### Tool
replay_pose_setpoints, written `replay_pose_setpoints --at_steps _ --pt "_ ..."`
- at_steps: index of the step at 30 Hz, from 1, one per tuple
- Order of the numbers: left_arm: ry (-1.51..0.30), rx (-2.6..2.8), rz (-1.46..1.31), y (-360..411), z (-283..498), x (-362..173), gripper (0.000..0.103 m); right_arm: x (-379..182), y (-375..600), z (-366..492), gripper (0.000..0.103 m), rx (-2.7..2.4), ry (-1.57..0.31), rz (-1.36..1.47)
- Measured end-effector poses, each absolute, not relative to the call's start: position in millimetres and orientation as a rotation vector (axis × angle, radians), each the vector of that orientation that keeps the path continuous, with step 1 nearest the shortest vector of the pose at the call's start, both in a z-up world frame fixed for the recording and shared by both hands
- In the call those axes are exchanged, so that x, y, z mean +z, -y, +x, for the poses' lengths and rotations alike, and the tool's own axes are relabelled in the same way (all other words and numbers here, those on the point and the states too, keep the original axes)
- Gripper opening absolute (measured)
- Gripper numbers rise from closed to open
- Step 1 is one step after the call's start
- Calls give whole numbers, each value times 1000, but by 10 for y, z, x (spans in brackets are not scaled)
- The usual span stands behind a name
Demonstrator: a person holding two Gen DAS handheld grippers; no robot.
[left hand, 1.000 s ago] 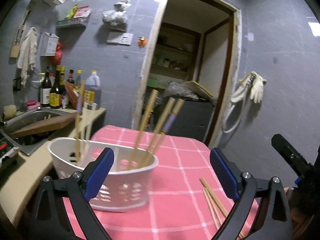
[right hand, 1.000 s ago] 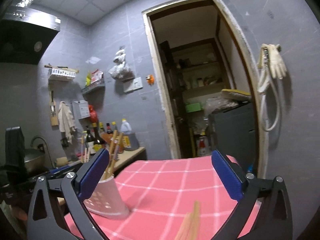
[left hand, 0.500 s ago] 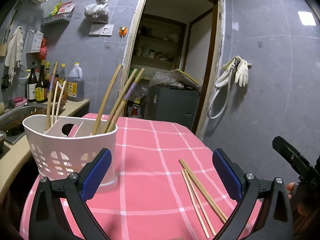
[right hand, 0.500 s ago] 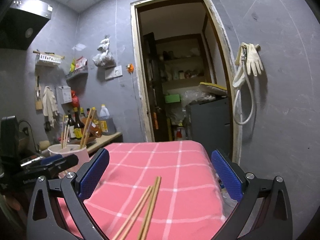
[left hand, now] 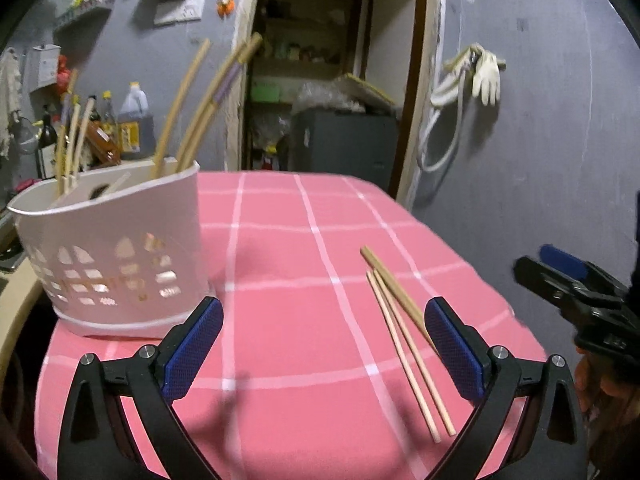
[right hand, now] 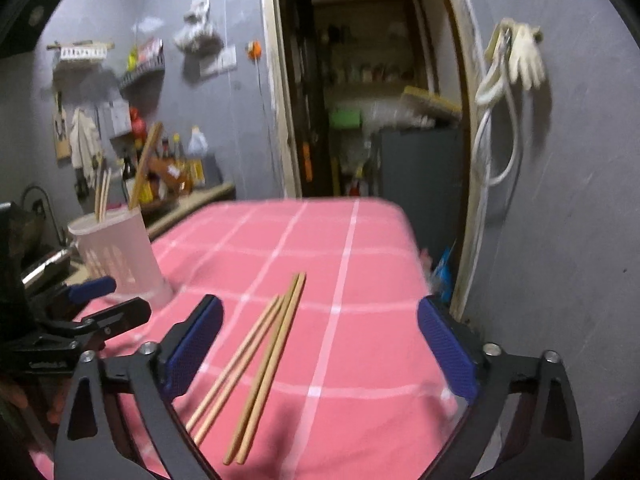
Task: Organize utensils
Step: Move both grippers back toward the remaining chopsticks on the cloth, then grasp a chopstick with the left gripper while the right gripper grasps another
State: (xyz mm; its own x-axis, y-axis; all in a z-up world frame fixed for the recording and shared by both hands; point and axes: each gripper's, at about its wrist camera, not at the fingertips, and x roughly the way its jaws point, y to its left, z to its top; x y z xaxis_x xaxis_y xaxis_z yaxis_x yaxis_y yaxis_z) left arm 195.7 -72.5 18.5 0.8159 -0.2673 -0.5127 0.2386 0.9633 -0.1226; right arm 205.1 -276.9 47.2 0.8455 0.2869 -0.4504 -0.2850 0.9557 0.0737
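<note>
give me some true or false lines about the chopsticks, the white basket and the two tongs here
1. Loose chopsticks lie on the pink checked tablecloth. True.
2. The white basket is empty. False: several chopsticks stand upright in it.
3. The right tongs are clamped on a chopstick. False: the jaws stand wide apart and have just been closing a little; the chopsticks on the cloth show between them, ungripped.
4. The left tongs are open and hold nothing. True.
5. The basket stands on the right side of the table, by the hanging gloves. False: it stands at the left edge, near the counter with bottles.
</note>
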Motion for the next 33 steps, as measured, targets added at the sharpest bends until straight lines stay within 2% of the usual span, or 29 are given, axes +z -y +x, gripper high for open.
replay_pose_setpoints --at_steps 5,9,14,17,22,26,29,31,33 --pt "-635 -305 -40 782 2087 80 98 287 2735 2302 70 345 -630 -4" --pt "-688 -331 -33 817 2184 20 97 195 2679 2411 58 381 -704 -23" --pt "-774 -368 -20 896 2331 -88 81 126 2618 2526 46 422 -756 -49" --pt "-822 -385 -17 934 2415 -154 76 100 2616 2593 42 432 -778 -48" --pt "-886 -396 -3 1029 2555 -257 59 62 2632 2661 39 444 -812 -35" --pt "-897 -391 26 1110 2646 -282 53 48 2642 2705 38 445 -826 -26" --pt "-898 -378 40 1164 2729 -300 42 37 2638 2752 36 446 -837 -20" --pt "-901 -373 43 1188 2785 -309 27 36 2623 2785 34 447 -841 -19" --pt "-907 -371 36 1191 2831 -327 19 38 2593 2815 30 451 -848 -21"
